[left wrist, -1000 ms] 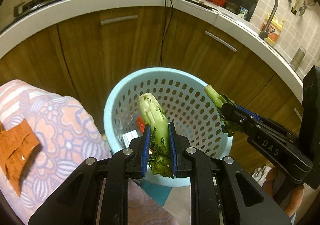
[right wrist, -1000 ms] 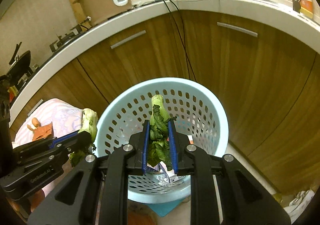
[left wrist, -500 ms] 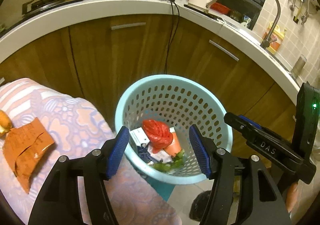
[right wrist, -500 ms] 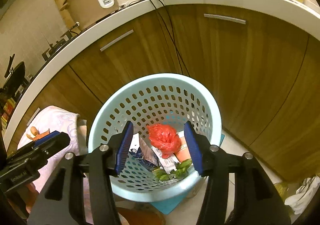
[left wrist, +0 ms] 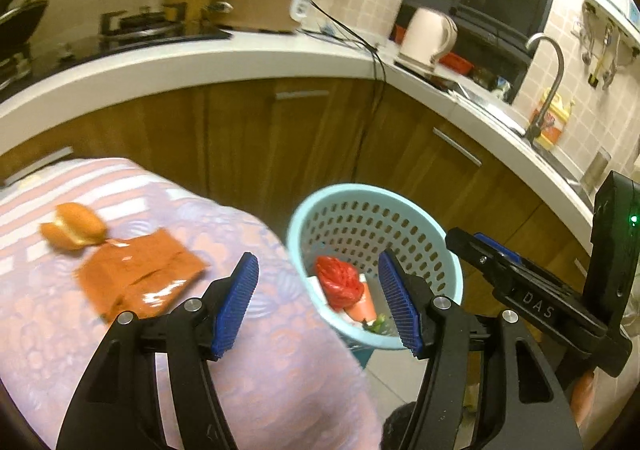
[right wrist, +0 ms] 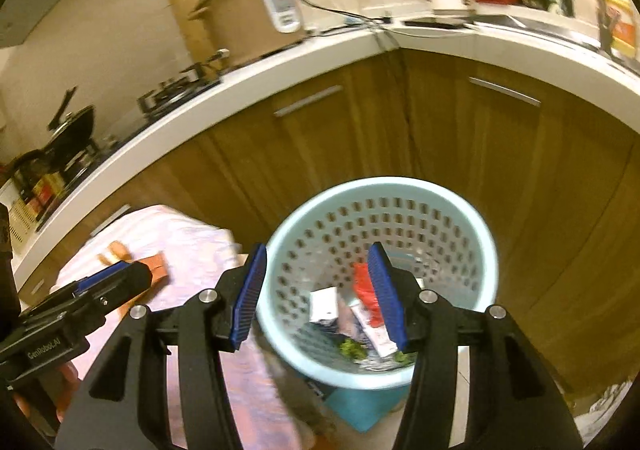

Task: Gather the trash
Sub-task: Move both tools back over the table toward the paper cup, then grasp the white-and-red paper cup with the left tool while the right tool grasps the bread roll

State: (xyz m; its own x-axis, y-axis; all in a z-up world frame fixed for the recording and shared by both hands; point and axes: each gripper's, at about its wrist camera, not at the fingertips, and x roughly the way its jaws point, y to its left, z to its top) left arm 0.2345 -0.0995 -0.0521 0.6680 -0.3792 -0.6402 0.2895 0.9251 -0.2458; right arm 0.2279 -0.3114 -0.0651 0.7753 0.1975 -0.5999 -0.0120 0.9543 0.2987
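Kitchen floor, perforated pale-blue basket (right wrist: 486, 250), mixed trash (right wrist: 362, 314)

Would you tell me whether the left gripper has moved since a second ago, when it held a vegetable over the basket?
Yes. The left gripper, now open and empty, has pulled back and leftward from the blue basket, which now looks smaller and sits right of centre.

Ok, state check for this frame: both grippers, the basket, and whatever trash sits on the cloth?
left gripper: open, empty
right gripper: open, empty
blue basket: upright, partly filled with trash
orange wrapper: lying flat on the cloth, uncollected
orange peel: on the cloth beside the wrapper
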